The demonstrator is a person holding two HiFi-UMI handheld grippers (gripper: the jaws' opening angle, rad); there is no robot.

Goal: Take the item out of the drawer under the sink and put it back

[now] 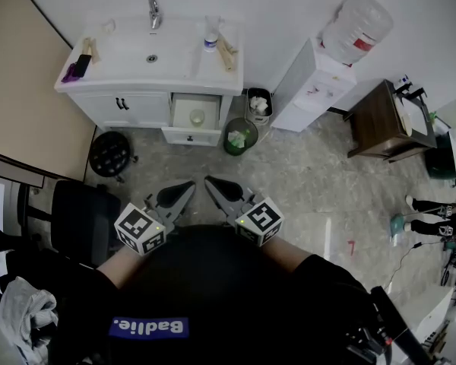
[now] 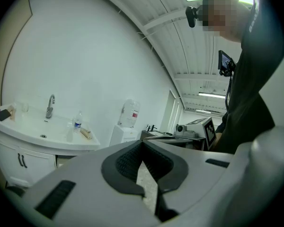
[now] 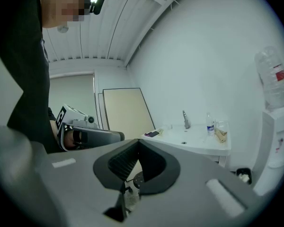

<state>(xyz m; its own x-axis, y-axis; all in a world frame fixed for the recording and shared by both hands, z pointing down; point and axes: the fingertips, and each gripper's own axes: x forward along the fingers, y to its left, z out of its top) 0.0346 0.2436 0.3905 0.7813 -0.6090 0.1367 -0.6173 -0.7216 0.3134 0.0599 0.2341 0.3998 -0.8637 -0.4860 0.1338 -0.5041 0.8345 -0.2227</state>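
- Item (image 1: 197,116) first. Where is it, looking down from the head?
- It's a small, round, pale thing lying in the open drawer (image 1: 190,135) under the sink (image 1: 152,52). I can't tell what it is.
- And the grippers?
- The left gripper (image 1: 186,191) and right gripper (image 1: 212,184) sit low by the person's tummy, well apart from the drawer, with their tips pointing at it. I think they are tucked in because no reach is under way.
- What does the left gripper view show?
- Its jaws are pressed together with nothing between them. The sink is far off on the left.
- And the right gripper view?
- Same thing. The jaws are together and empty, the other gripper is beside it, and the sink is far behind.
- So what comes next?
- My guess is to step closer, open one pair of jaws, then pinch the item.
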